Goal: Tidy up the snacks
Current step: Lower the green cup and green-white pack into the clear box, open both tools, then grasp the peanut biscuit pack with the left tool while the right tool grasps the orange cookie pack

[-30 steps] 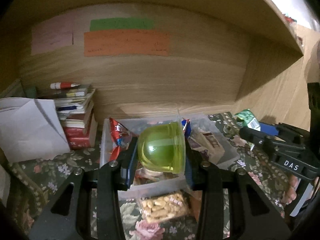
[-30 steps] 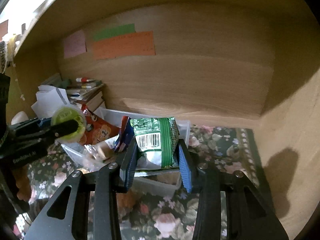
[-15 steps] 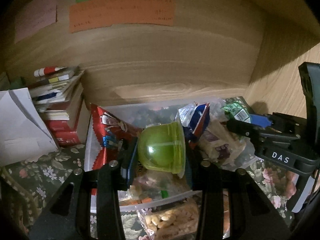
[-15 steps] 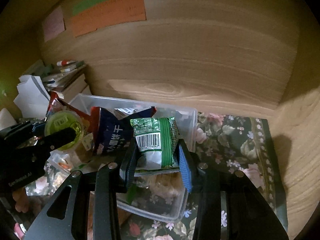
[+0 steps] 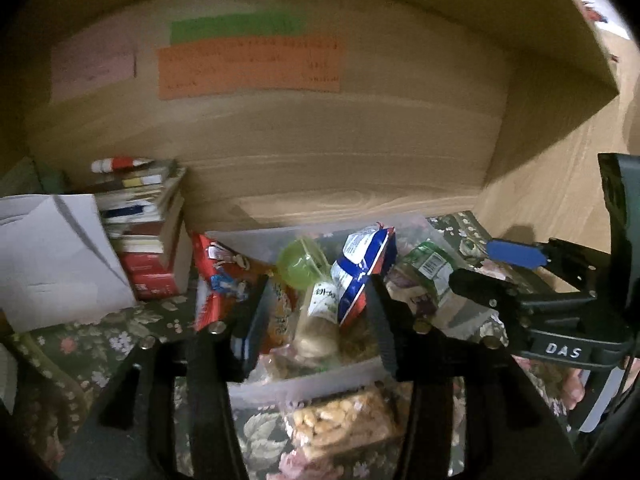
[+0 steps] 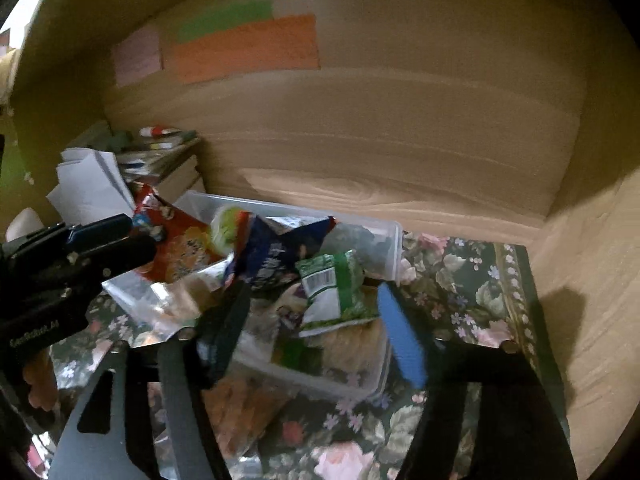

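Left wrist view: your left gripper [image 5: 316,312] stood wide and empty above the bin [image 5: 304,386]; the green cup [image 5: 301,259] lay inside, just ahead. Right wrist view: your right gripper [image 6: 316,320] gaped too, with the green packet [image 6: 334,290] lying in the bin between its fingers.

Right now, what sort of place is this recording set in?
Probably a home desk or shelf nook: wood walls with sticky notes, a pile of books, and a floral cloth under a clear snack bin.
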A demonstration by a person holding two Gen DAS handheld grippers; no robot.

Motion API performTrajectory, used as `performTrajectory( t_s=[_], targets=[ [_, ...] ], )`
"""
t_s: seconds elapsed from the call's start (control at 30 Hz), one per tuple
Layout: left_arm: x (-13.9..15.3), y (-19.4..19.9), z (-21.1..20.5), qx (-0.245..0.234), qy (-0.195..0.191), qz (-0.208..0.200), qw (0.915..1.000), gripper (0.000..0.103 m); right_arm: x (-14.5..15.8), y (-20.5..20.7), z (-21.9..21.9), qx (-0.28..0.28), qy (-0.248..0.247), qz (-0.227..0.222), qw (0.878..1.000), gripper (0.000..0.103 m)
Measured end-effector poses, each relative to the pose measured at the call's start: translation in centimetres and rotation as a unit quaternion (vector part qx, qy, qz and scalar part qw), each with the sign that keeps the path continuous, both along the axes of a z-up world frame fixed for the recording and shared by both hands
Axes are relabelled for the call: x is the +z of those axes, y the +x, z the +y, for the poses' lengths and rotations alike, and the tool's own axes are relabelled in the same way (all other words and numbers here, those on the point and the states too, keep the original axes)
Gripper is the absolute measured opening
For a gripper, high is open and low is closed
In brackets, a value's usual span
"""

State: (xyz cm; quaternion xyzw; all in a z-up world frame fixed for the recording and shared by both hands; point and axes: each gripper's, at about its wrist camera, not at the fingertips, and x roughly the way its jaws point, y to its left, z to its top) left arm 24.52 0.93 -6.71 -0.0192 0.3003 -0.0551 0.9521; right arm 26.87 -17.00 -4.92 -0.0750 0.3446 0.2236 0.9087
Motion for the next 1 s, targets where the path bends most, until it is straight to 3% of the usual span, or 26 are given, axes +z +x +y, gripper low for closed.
performTrajectory(
  t_s=[0.2, 0.43, 0.77, 0.87, 1.0],
  targets=[
    [-0.3, -3.6, 0.7, 0.002, 0.010, -0.002, 0.9999, 0.064, -0.3, -2.9, 0.9, 0.020, 0.006, 0.008, 1.000, 0.070],
    [-3.0, -5.9, 1.8, 0.011, 0.022, 0.033, 0.9992, 0.083, -3.2, -5.0, 2.0, 0.026, -0.005, 0.036, 0.999, 0.076],
    [-6.1, -6.5, 2.8, 0.017, 0.015, 0.081, 0.9965, 0.089, -7.7, -4.4, 2.9, 0.035, -0.006, 0.124, 0.992, 0.075],
    [-6.5, -6.4, 2.4, 0.010, 0.011, 0.088, 0.9960, 0.090, -8.2, -4.4, 3.2, 0.047, -0.011, 0.137, 0.989, 0.058],
    [-6.7, -5.7, 1.4, 0.002, 0.007, 0.093, 0.9956, 0.092, -8.0, -5.2, 2.5, 0.043, -0.015, 0.123, 0.991, 0.051]
  ],
)
